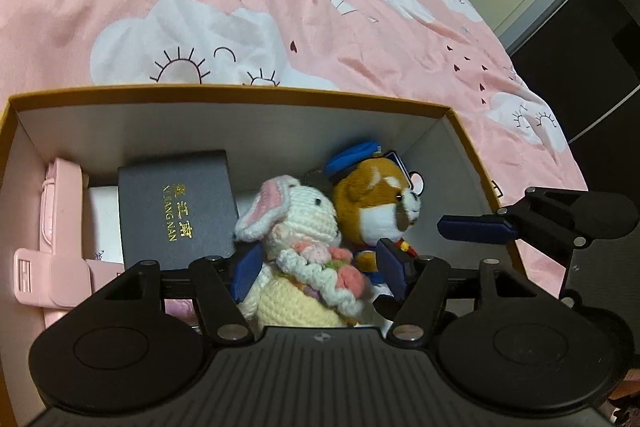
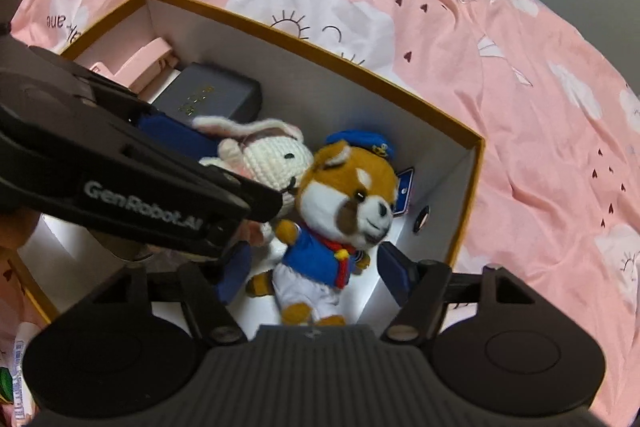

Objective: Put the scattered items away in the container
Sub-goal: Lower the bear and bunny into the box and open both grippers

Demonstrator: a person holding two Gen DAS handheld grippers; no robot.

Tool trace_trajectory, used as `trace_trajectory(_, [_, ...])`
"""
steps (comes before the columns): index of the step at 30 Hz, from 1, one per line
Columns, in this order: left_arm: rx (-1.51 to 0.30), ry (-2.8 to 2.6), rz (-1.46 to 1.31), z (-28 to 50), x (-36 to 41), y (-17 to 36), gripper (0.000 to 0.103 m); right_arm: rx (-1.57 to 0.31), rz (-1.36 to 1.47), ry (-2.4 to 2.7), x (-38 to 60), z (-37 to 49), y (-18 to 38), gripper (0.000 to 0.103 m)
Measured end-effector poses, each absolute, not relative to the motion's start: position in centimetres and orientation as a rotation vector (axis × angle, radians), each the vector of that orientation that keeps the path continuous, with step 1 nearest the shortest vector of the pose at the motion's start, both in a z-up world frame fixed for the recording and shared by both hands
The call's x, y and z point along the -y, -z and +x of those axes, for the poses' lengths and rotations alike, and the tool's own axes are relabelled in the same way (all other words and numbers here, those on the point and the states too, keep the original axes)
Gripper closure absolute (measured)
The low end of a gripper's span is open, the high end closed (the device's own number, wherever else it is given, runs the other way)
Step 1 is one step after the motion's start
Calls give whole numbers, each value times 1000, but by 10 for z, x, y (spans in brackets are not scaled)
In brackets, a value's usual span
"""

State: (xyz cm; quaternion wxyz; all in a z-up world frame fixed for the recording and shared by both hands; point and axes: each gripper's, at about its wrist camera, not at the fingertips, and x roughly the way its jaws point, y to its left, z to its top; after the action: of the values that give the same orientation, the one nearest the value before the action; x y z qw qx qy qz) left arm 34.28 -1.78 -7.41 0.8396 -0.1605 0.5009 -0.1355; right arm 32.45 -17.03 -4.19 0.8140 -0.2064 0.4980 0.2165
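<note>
While both toys already lie inside the box (image 1: 240,95), the releasing step is judged to be in hand. Nearest, the left hand-held gripper (image 1: 318,269) is spread around the knitted rabbit (image 1: 296,227), its pads seemingly clear of the wool. The right hand-held gripper (image 2: 316,273) is likewise spread about the plush dog (image 2: 340,203), not pinching it. Beyond them a dark case (image 1: 176,203) and a pink object (image 1: 52,227) are stowed. Farther off, the pink bedspread (image 1: 280,7) is seen. Next, both grippers are best lifted straight out without snagging the toys.

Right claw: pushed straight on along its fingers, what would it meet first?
Most likely the sailor dog plush, lying in the box between the right claw's open fingers; depth is unclear.
</note>
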Motion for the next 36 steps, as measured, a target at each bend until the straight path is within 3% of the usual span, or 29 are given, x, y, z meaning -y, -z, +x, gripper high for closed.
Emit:
trace_trajectory(3, [-1053, 296, -310, 339, 18, 66, 30, -1054, -412, -466, 176, 324, 36, 35])
trace_trajectory(8, [-1048, 375, -259, 322, 17, 51, 34, -1034, -389, -483, 185, 314, 26, 51])
trace_trajectory(16, [-1057, 426, -1, 298, 38, 54, 35, -1049, -377, -567, 188, 291, 22, 59])
trace_trajectory(25, [-1133, 452, 24, 308, 47, 77, 68, -1097, -450, -656, 183, 290, 33, 73])
trace_trajectory(36, [-1121, 407, -27, 325, 45, 86, 69, -1208, -551, -637, 168, 312, 65, 94])
